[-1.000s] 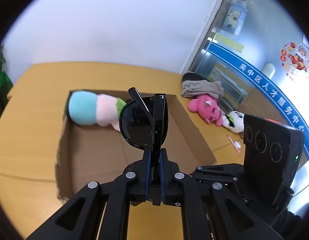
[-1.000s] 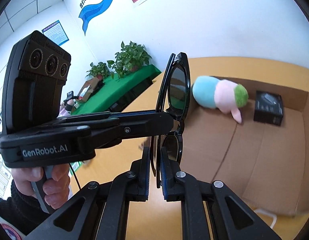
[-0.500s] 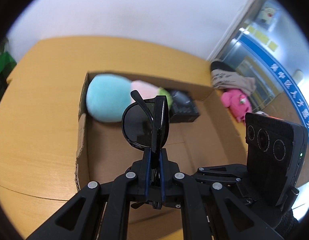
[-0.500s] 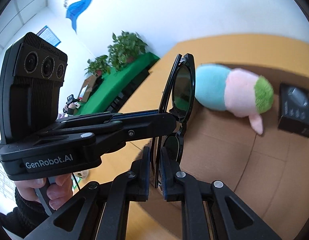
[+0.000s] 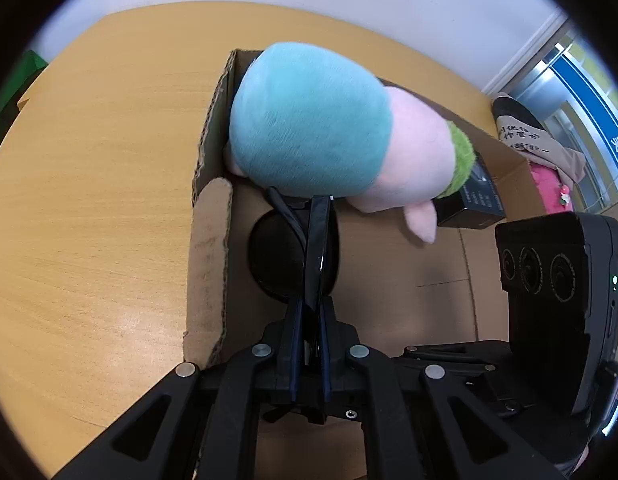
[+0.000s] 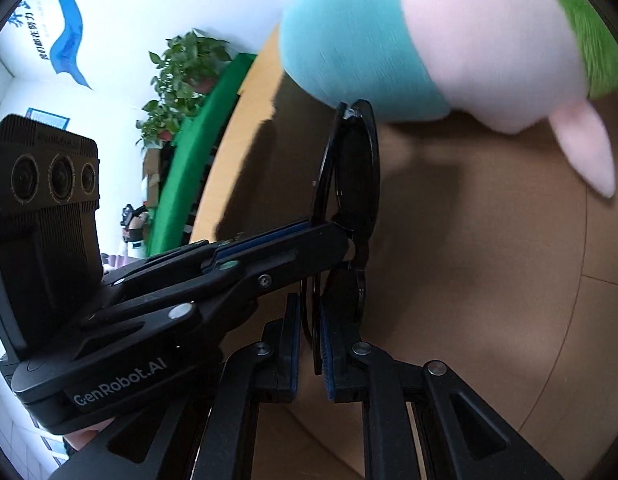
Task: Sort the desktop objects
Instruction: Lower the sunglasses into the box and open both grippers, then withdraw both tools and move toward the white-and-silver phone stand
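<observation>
Clearly the sunglasses (image 5: 295, 256) are a light, rigid, easily scratched thing: hard plastic frame, glossy lenses, thin hinged arms that could snap if twisted. Both grippers pinch them at once. The left gripper (image 5: 309, 320), at lower centre of its view, is pressed together on the folded frame edge; the right gripper (image 6: 311, 344) is clamped on the lower rim, with the left one crossing in from the left of that view. Frame edge or bridge looks the safest hold, not the lenses.

They hang inside the box (image 5: 209, 240), just under the plush (image 5: 309, 120), whose blue end seems to touch their top.

A second ago the box lay further off and the plush was small in the upper frame; now both views sit low inside the cardboard walls, the plush filling the top.
</observation>
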{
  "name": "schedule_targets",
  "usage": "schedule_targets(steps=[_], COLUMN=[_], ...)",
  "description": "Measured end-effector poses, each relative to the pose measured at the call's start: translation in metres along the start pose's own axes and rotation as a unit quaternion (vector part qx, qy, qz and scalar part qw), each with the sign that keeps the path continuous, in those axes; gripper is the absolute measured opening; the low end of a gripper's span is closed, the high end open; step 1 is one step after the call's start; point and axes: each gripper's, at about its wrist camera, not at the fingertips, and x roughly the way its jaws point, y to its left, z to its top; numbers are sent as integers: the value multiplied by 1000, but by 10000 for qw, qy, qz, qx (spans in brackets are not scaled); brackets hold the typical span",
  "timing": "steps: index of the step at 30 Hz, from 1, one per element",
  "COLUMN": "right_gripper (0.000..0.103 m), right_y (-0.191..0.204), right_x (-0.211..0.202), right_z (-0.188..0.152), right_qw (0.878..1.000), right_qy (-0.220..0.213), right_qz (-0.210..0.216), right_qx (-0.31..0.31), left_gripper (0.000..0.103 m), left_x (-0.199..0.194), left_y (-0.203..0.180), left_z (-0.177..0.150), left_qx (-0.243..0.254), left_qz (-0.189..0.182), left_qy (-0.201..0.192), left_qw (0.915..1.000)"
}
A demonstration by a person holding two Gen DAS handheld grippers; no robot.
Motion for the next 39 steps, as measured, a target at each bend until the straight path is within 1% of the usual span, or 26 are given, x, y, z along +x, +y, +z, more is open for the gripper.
schedule_targets(steps=[3,4,6,8,9,11,12,14,15,16,17,18,20,22,25,27,28,29,30,32,33,35,36,37,38,39], right_gripper=[21,28,43,68,72,82,84,96,98,100,103,103,103,103,103,103,103,99,91,15,10,10,11,18,54,77], right_y=[-2,-2,3,11,18,28,37,51,60,70,79,90,97,106,111,110,110,111,110,107,104,97,96,95,95,96], right_x=[1,-1,-12,-28,-44,-67,-86,-111,-128,-142,-156,-171,-193,-203,-217,-228,-232,-237,-241,-246,-245,-244,-245,-245,-246,-246], right_z=[-1,-2,-7,-15,-24,-38,-51,-72,-89,-107,-125,-147,-179,-195,-219,-231,-236,-241,-245,-249,-247,-247,-249,-250,-251,-253], right_qw=[9998,9997,9991,9972,9945,9896,9845,9750,9667,9563,9445,9306,9187,9118,8953,8882,8875,8879,8876,8901,8927,8969,8986,8999,9011,9006], right_qy=[-25,-35,-153,-363,-576,-856,-1071,-1334,-1496,-1681,-1883,-2120,-2329,-2454,-2674,-2757,-2802,-2845,-2922,-2885,-2831,-2743,-2720,-2715,-2719,-2765], right_qz=[-155,-195,-320,-522,-682,-863,-1014,-1314,-1520,-1743,-1968,-2194,-2357,-2498,-2853,-3003,-3010,-2976,-2941,-2986,-3013,-3008,-2978,-2938,-2899,-2877], right_qx=[-77,-108,-227,-391,-556,-773,-952,-1201,-1414,-1637,-1836,-2023,-2149,-2144,-2134,-2116,-2079,-2052,-2007,-1880,-1794,-1726,-1728,-1733,-1732,-1724], left_gripper=[8,8,10,19,27,36,37,39,48,62,69,80,81,81,81,79,65,40,3,7,7,14,35,71,84,86], left_x=[-1,-3,-10,-21,-31,-55,-68,-96,-115,-134,-144,-162,-182,-195,-202,-202,-202,-205,-202,-195,-194,-193,-194,-195,-198,-201], left_y=[-1,0,-2,-4,-7,-16,-22,-38,-49,-61,-67,-79,-106,-124,-144,-149,-150,-150,-149,-150,-151,-152,-152,-152,-152,-154], left_z=[-2,-4,-6,-10,-13,-22,-28,-43,-56,-71,-78,-95,-118,-137,-157,-169,-174,-179,-181,-188,-190,-198,-200,-201,-204,-207], left_qx=[132,183,219,279,347,473,549,720,874,1000,1045,1116,1326,1452,1437,1360,1295,1231,1090,935,939,963,950,937,933,954], left_qz=[190,220,301,382,409,501,530,578,557,556,567,554,418,345,280,179,103,65,-39,-181,-115,73,122,111,82,74], left_qy=[-34,-35,-97,-233,-373,-722,-927,-1374,-1694,-2016,-2206,-2549,-3008,-3182,-3282,-3250,-3222,-3200,-3019,-2832,-2857,-2925,-2938,-2958,-3035,-3165], left_qw=[9997,9996,9993,9986,9979,9950,9928,9862,9801,9728,9681,9589,9435,9362,9332,9357,9377,9394,9471,9543,9536,9514,9510,9506,9482,9438])
